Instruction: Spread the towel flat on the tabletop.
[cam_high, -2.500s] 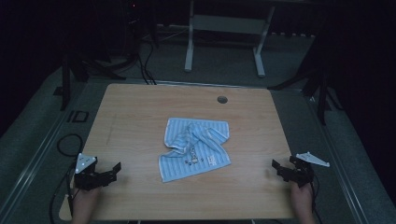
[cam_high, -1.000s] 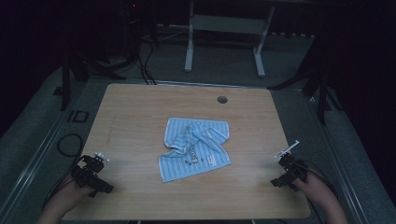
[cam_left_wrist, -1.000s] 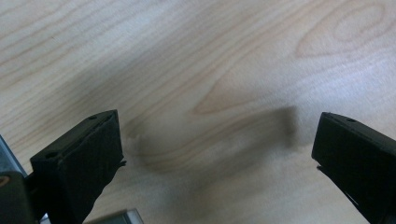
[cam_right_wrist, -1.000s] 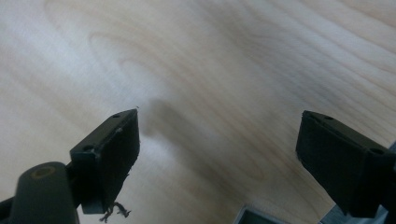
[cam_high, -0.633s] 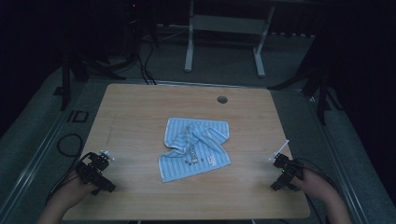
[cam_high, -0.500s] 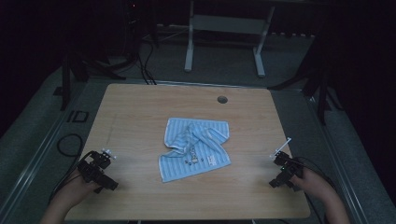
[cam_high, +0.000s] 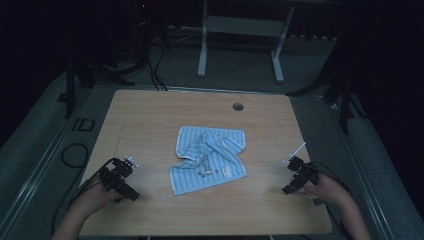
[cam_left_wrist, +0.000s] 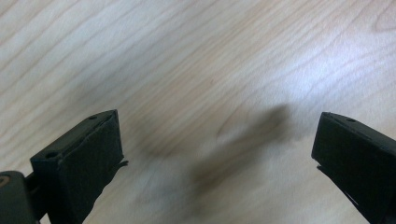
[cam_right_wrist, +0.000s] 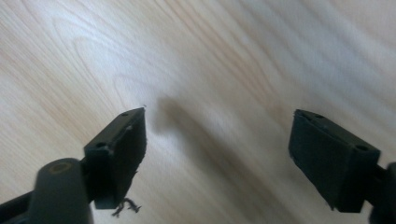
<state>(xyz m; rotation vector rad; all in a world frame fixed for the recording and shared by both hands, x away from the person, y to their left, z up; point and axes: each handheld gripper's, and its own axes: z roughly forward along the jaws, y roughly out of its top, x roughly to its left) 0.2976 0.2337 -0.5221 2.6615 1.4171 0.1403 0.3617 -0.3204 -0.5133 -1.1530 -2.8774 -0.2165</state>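
A: Where's the towel?
B: Blue striped towel lies crumpled near the middle of the wooden worktop, top part folded over itself, lower part flatter. Nothing touching it.

A: Left gripper?
B: Left gripper is at the near-left part of the worktop, well apart from the towel, in the person's left hand. In the left gripper view its jaws are spread wide, bare wood grain between them, nothing pinched.

A: Right gripper?
B: Right gripper is at the near-right part of the worktop, right hand on it, also well clear of the towel. Jaws have just been closing a little, but the right gripper view has them spread, only worktop between them. A few frayed threads hang off one pad.

A: Anything else on the worktop?
B: Round cable hole near the far edge. White desk frame on the floor beyond, cables on the floor at the left.
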